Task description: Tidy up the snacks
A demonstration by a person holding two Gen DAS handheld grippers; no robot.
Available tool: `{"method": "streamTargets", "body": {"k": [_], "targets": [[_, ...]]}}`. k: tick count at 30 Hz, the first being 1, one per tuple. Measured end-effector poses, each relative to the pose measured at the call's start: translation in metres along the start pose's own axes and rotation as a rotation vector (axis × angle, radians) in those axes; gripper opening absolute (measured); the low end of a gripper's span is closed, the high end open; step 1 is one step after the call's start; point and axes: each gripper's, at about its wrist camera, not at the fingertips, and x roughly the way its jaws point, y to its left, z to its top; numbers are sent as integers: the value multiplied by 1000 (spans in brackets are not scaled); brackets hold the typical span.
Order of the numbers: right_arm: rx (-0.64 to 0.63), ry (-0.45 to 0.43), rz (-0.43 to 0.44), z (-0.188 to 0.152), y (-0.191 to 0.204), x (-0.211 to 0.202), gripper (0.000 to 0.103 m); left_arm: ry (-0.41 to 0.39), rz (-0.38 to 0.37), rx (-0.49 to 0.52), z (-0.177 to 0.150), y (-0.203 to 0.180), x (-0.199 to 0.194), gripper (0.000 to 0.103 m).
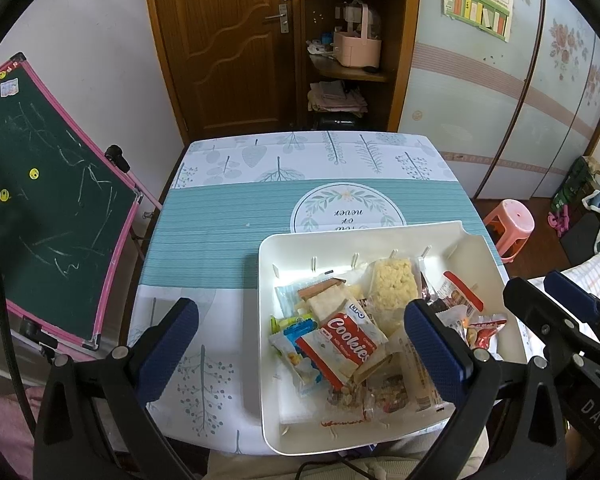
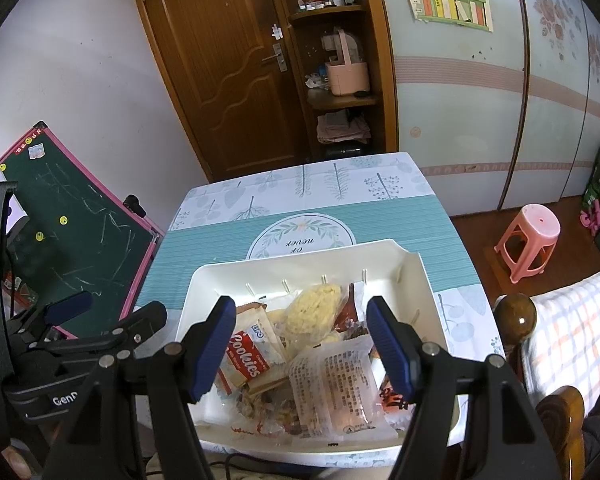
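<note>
A white plastic bin (image 1: 364,236) sits on the near right of the table and holds several wrapped snacks. On top lie a red-and-white Cookies pack (image 1: 344,342), a yellow puffed-rice bar (image 1: 392,284) and a clear printed packet (image 2: 332,380). My left gripper (image 1: 304,344) is open and empty above the bin's near left part. My right gripper (image 2: 302,346) is open and empty above the middle of the bin (image 2: 300,256), over the Cookies pack (image 2: 250,350) and the rice bar (image 2: 316,308). It also shows at the right edge of the left wrist view (image 1: 560,308).
The table carries a teal and white leaf-print cloth (image 1: 228,216). A pink-framed chalkboard (image 1: 48,200) leans at the left. A pink stool (image 2: 530,240) stands on the floor at the right. A wooden door (image 1: 228,40) and shelves (image 1: 348,64) are behind the table.
</note>
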Motion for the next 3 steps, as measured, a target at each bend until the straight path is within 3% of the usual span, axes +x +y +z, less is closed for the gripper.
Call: {"method": "streamTargets", "body": {"k": [3], "targets": [[1,1,1,-1,0,0,68,4,-1,1,-1,1,1,102]]}}
